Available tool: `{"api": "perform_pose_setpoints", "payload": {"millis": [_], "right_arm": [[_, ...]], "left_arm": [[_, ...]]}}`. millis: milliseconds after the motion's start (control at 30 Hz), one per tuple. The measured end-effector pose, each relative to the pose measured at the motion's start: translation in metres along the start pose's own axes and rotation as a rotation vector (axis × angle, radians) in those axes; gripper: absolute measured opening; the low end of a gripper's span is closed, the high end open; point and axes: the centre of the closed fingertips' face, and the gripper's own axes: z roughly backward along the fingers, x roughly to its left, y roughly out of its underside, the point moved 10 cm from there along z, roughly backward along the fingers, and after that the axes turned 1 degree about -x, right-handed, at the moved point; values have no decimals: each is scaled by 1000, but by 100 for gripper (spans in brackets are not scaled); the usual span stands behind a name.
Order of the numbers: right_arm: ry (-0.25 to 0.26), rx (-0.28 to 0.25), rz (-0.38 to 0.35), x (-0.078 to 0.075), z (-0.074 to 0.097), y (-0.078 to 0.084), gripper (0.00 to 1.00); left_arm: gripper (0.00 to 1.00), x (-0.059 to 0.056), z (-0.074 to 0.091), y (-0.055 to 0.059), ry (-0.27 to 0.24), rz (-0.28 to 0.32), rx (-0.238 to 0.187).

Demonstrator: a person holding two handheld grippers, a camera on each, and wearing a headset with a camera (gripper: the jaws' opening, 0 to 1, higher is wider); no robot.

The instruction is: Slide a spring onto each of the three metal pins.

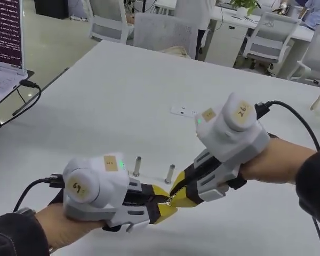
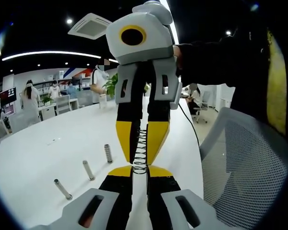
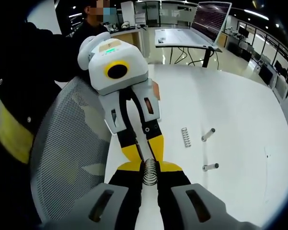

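While I look along my left gripper [image 2: 140, 170], the right gripper [image 2: 142, 160] comes down from above and the two meet tip to tip over the white table [image 2: 53, 139]. A spring [image 2: 141, 148] runs lengthwise between the right gripper's yellow jaws, which are clamped on its sides. Its lower end sits in the narrow gap between my left jaws; they are drawn nearly together, but I cannot tell whether they actually pinch it. To the left of the grippers three metal pins stand upright in a row on the table: the near pin [image 2: 63, 189] and middle pin [image 2: 88, 169] are bare, and the far pin [image 2: 108, 153] seems to wear a second spring [image 3: 185, 137].
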Motion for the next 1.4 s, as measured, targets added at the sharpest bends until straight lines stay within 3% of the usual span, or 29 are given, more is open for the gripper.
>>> {"api": "perform_pose_setpoints", "payload": {"millis": [167, 300, 700, 800, 1000, 1400], "right_arm": [[21, 63, 19, -3, 0, 3, 8], [19, 77, 17, -5, 1, 4, 8], [46, 134, 30, -19, 18, 2, 8], [58, 141, 31, -25, 23, 1, 8], [73, 157, 34, -33, 26, 0, 8], [80, 174, 47, -45, 23, -5, 8]], "left_arm": [[7, 0, -1, 3, 0, -2, 30], [9, 1, 1, 5, -2, -4, 40], [20, 1, 14, 6, -25, 9, 32], [26, -1, 16, 9, -28, 6, 44], [44, 0, 20, 11, -42, 60, 40], [65, 6, 36, 24, -117, 121, 27]]}}
